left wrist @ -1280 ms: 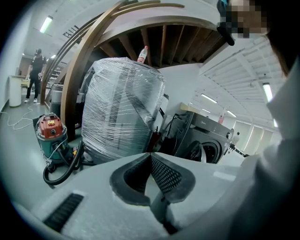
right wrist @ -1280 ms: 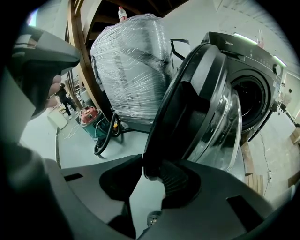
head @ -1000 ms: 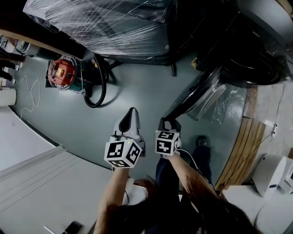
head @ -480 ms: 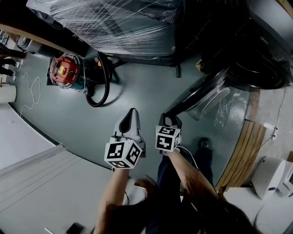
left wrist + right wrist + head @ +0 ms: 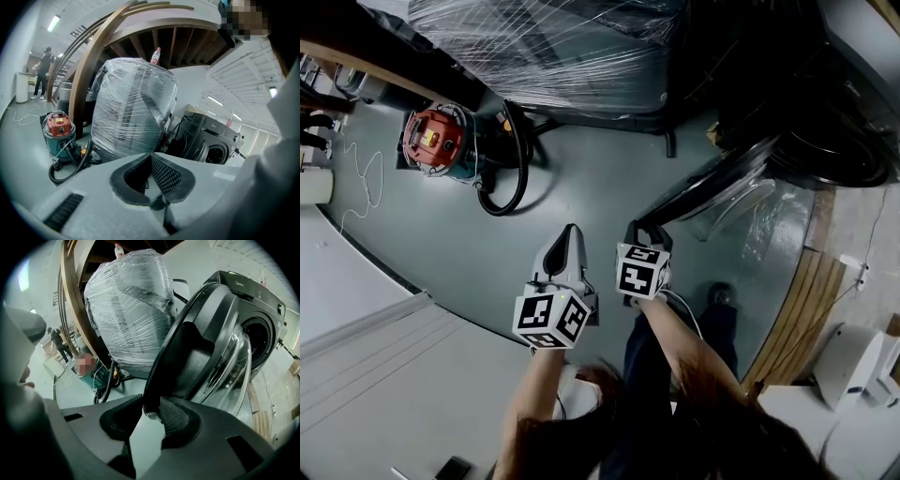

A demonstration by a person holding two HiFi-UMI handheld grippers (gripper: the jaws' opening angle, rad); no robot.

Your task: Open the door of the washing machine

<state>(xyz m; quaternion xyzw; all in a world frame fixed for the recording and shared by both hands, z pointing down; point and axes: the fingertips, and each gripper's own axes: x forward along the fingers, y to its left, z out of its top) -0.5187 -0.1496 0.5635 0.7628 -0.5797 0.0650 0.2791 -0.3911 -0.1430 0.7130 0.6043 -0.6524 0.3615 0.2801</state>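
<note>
A: What differs from a second ago?
B: Little. The right gripper [image 5: 152, 411] still clamps, jaws wide, on the rim of the door [image 5: 197, 357], and both sit slightly higher in the head view. The door stands swung out from the washing machine [image 5: 262, 315].
A: And the left gripper [image 5: 151, 157]?
B: Jaws together, empty.
A: Any writing?
B: A pale logo [image 5: 239, 285], too small to read. The door has a dark plastic ring and domed clear glass.

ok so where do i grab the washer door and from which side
Take the door by its thin free rim, edge-on from the side away from the washing machine, one jaw on each face. The bulging glass bowl is too wide and round. The right gripper clamps that rim.
</note>
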